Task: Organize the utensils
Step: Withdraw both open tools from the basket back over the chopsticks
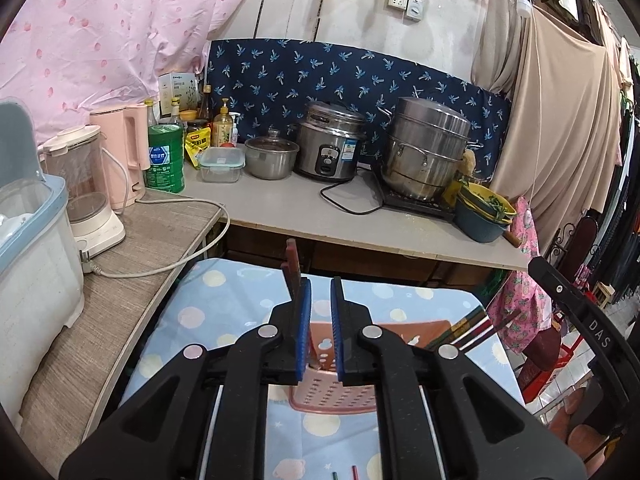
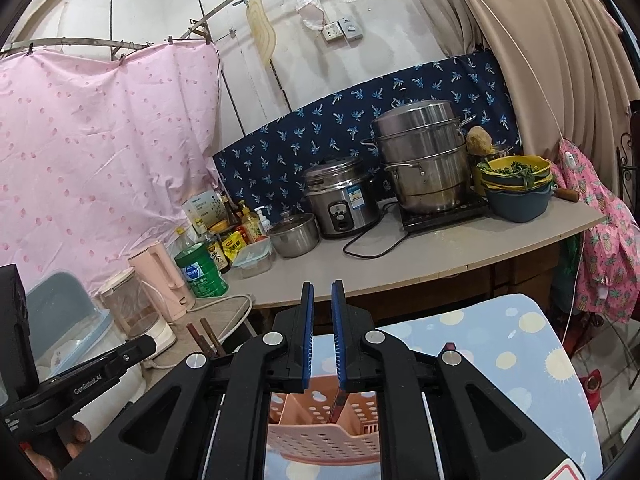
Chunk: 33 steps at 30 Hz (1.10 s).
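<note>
A pink perforated utensil basket (image 2: 320,436) stands on a tabletop covered by a pale blue spotted cloth (image 2: 500,344), directly below both tongs. In the left view, the left tongs (image 1: 321,300) sit narrowly parted, and a bundle of dark red chopsticks (image 1: 292,264) rises against the left blue pad, its long axis near upright, lower ends reaching down into the basket; whether the pads truly pinch it, I cannot tell. In the right view, the right tongs (image 2: 322,300) hang just above the basket, also narrowly parted, with one reddish stick (image 2: 338,404) standing in a compartment beneath the right pad. Neither arm is clearly nearer.
</note>
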Available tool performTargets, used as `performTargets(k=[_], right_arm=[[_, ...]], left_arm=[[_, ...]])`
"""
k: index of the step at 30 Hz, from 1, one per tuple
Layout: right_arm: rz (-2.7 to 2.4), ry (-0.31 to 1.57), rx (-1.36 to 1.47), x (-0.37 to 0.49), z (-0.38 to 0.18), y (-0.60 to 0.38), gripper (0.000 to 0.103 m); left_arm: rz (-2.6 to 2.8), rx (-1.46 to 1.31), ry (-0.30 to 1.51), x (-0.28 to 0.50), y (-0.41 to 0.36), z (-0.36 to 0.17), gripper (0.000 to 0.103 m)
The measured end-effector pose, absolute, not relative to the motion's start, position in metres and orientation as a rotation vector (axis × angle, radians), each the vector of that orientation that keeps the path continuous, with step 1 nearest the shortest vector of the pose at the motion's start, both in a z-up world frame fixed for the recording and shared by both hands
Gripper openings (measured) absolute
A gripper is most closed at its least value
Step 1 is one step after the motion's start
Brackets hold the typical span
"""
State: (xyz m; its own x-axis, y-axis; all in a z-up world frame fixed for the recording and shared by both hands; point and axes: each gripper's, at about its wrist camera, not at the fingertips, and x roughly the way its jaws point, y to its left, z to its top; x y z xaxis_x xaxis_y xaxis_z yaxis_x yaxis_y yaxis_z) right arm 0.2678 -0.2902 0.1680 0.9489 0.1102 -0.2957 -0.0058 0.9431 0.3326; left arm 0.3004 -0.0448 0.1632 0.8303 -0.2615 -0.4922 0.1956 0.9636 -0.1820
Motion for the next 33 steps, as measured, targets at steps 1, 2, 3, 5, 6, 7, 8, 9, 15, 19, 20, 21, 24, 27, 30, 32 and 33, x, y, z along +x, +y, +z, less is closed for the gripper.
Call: performTargets(k=[1,2,3,5,6,7,8,9,15,19,20,21,24,27,30,32,33], right_arm=[[0.063,0.320,0.333,0.264,0.167,-0.289,0.010],[0.067,0.325,0.328,0.260,0.165,-0.287,0.010],[0.069,0.329,0.323,0.256,0.164,-0.286,0.010],[0.077,0.338,0.315,0.247,0.160,-0.283,0.010],[0.081,0.342,0.313,0.242,0.158,-0.282,0.010],[0.085,0.347,0.313,0.238,0.156,-0.281,0.010],[0.093,0.352,0.318,0.233,0.154,-0.280,0.010],[0.100,0.359,0.321,0.229,0.151,-0.280,0.010],[0.135,0.375,0.311,0.202,0.145,-0.270,0.010],[0.138,0.384,0.293,0.184,0.138,-0.264,0.010],[0.139,0.391,0.289,0.179,0.136,-0.263,0.010],[0.140,0.396,0.289,0.176,0.134,-0.262,0.010],[0.141,0.414,0.300,0.164,0.125,-0.262,0.010],[0.141,0.431,0.313,0.153,0.115,-0.262,0.010],[0.131,0.450,0.308,0.141,0.105,-0.261,0.010],[0.127,0.463,0.308,0.133,0.098,-0.260,0.010],[0.127,0.470,0.311,0.129,0.095,-0.261,0.010]], left_arm=[[-0.242,-0.125,0.542,0.298,-0.044,0.161,0.009],[-0.240,-0.124,0.549,0.295,-0.042,0.159,0.010],[-0.240,-0.122,0.556,0.292,-0.042,0.156,0.010],[-0.241,-0.119,0.568,0.286,-0.040,0.150,0.010],[-0.241,-0.117,0.572,0.283,-0.040,0.147,0.010],[-0.241,-0.115,0.576,0.279,-0.039,0.144,0.010],[-0.241,-0.113,0.580,0.276,-0.039,0.142,0.010],[-0.243,-0.111,0.584,0.272,-0.039,0.139,0.010],[-0.249,-0.100,0.607,0.250,-0.038,0.125,0.010],[-0.252,-0.092,0.614,0.236,-0.035,0.117,0.010],[-0.251,-0.089,0.614,0.232,-0.035,0.115,0.010],[-0.252,-0.086,0.615,0.228,-0.035,0.113,0.010],[-0.255,-0.084,0.627,0.217,-0.032,0.105,0.010],[-0.255,-0.081,0.643,0.206,-0.030,0.096,0.010],[-0.250,-0.078,0.659,0.195,-0.027,0.085,0.010],[-0.247,-0.074,0.669,0.188,-0.026,0.078,0.010],[-0.245,-0.072,0.674,0.185,-0.026,0.075,0.010]])
